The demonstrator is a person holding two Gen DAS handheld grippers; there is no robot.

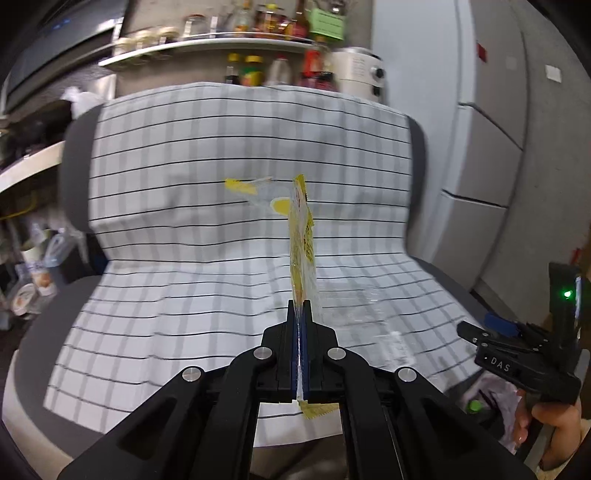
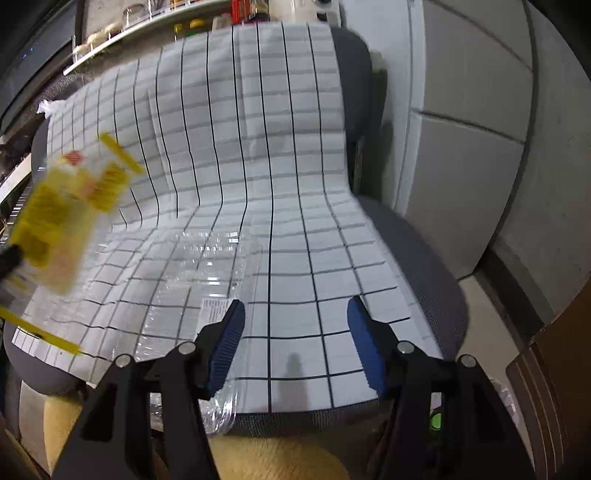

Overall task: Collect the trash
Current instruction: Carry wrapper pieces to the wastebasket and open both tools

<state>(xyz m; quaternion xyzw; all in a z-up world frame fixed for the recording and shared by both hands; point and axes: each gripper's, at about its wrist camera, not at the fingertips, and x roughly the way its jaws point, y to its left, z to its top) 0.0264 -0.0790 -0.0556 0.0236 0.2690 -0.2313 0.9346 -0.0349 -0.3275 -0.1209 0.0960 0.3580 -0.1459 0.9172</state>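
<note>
While the left gripper [image 1: 300, 314] is pressed together on a yellow wrapper [image 1: 303, 236], the thin packet is held edge-on and upright above the checked cloth [image 1: 184, 258], with a short yellow end poking out beneath the pads. In the right wrist view the same wrapper [image 2: 62, 206] is seen blurred at the left edge, lifted clear of the cloth. A second piece of yellow-and-clear wrapping [image 1: 258, 194] is seen further back, against the part of the cloth that is draped over the backrest of a grey chair [image 1: 77, 155].

The right gripper [image 2: 295, 339] is held with its jaws apart — nothing is between the blue pads [image 2: 227, 343], and only bare cloth is seen below the gap. A clear plastic tray [image 2: 207, 266] is laid flat on the seat part of the cloth, just ahead of and beneath the left-hand pad of that gripper; a white printed label [image 2: 214, 308] is stuck on its near side. From the left wrist view the tray [image 1: 373, 317] is made out faintly to the right of the held wrapper, and the right gripper [image 1: 469, 332] is seen at the far right edge, gripped by a hand [image 1: 554, 421].

Behind the chair, shelves of bottles and jars [image 1: 273, 22] are seen — blurred — and grey cabinet fronts [image 1: 491, 147] are seen to the right.
</note>
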